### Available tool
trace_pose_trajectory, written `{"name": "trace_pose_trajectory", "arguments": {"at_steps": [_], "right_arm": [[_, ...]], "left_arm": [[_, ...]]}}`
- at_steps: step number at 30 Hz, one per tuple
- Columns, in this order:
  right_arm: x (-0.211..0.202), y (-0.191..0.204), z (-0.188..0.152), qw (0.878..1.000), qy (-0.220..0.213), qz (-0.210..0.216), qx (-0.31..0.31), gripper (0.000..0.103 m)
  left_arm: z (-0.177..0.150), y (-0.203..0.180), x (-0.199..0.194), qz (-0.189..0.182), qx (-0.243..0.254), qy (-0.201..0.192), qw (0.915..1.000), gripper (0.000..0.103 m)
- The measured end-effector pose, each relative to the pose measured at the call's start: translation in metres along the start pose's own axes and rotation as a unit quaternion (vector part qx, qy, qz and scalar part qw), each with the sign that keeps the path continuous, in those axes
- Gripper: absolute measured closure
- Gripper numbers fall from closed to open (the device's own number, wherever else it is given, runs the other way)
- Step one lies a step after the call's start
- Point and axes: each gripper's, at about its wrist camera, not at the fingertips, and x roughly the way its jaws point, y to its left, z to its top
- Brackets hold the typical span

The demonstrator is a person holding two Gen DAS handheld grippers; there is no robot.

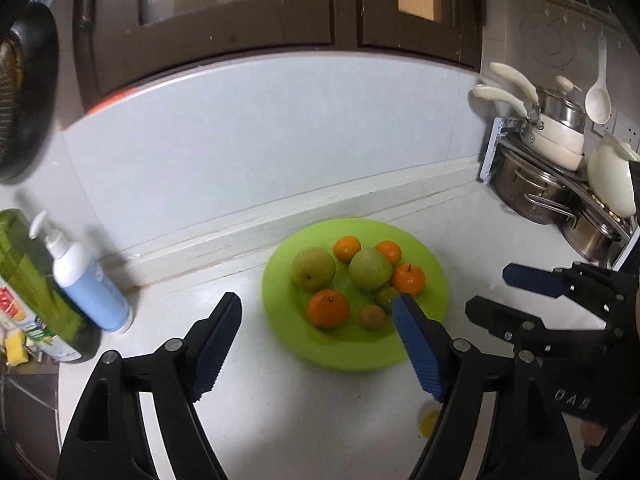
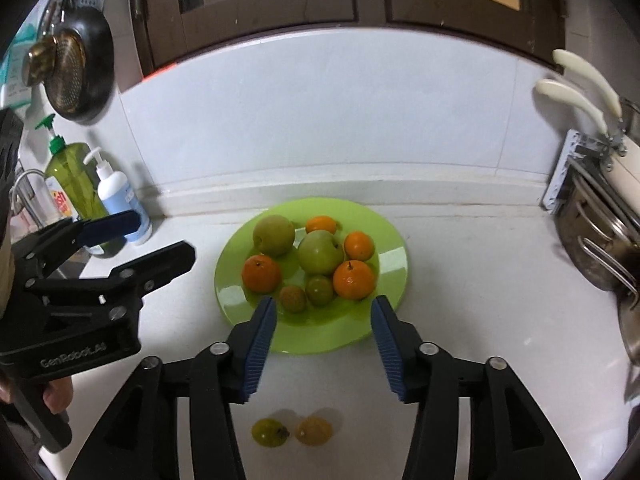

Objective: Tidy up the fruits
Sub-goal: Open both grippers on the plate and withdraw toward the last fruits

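Observation:
A lime-green plate (image 1: 320, 350) (image 2: 384, 320) sits on the white counter and holds several oranges, two green pears (image 2: 274, 235), a small green fruit (image 2: 319, 289) and a small brown fruit (image 2: 292, 298). Two small yellow fruits (image 2: 270, 432) (image 2: 314, 431) lie on the counter in front of the plate. My left gripper (image 1: 318, 310) is open and empty over the plate's near-left part. My right gripper (image 2: 323, 312) is open and empty just before the plate's front edge. The right gripper (image 1: 494, 298) also shows in the left wrist view, and the left gripper (image 2: 160, 236) in the right wrist view.
A green soap bottle (image 2: 70, 184) and a white pump bottle (image 2: 120, 196) stand at the left by the sink. Steel pots (image 1: 532, 192) and cream pans on a rack stand at the right. A dark pan (image 2: 76, 72) hangs on the left wall.

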Motion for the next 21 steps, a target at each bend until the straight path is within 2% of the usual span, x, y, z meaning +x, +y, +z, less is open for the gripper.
{"name": "trace_pose_trajectory", "arguments": {"at_steps": [5,12,21], "right_arm": [[-0.018,0.001,-0.006,1.0,-0.008,-0.001,-0.004,0.048],[-0.038,0.001,-0.019,1.0,-0.014,-0.012,-0.023,0.048],[-0.042,-0.001,-0.039,0.998,0.001,-0.011,-0.06,0.048]], "left_arm": [[-0.013,-0.006,-0.019,0.004,0.004,-0.009,0.9999,0.016],[-0.032,-0.018,-0.034,0.015,0.012,-0.015,0.9997,0.016],[-0.063,-0.039,-0.033,-0.01,0.041,-0.007,0.9991,0.016]]}}
